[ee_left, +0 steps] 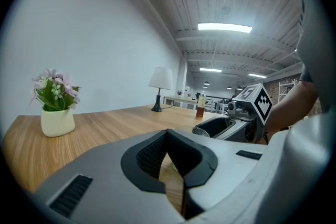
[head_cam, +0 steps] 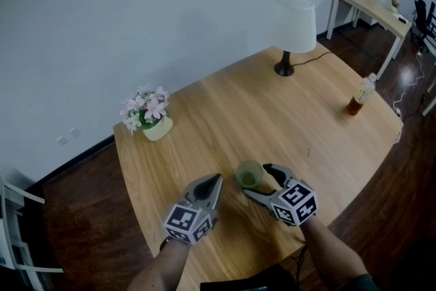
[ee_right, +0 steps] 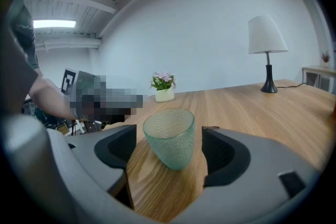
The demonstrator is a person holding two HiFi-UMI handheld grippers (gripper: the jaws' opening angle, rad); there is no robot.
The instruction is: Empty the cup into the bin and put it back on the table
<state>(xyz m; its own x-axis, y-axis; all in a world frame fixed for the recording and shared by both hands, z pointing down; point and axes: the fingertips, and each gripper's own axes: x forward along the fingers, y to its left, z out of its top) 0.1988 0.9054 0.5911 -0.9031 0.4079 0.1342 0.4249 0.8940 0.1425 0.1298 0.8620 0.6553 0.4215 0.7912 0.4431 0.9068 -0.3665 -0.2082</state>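
The cup (ee_right: 169,136) is set upright on the counter (head_cam: 272,119) between the opened right tongs (ee_right: 169,150); the left tongs (head_cam: 216,179) are closed.

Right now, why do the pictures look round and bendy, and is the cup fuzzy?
Right gripper view: the wide lens curves everything inside a dark ring, but the cup is sharp. Left gripper view: same curving, plus a glaring ceiling light. Head view: soft, even light.
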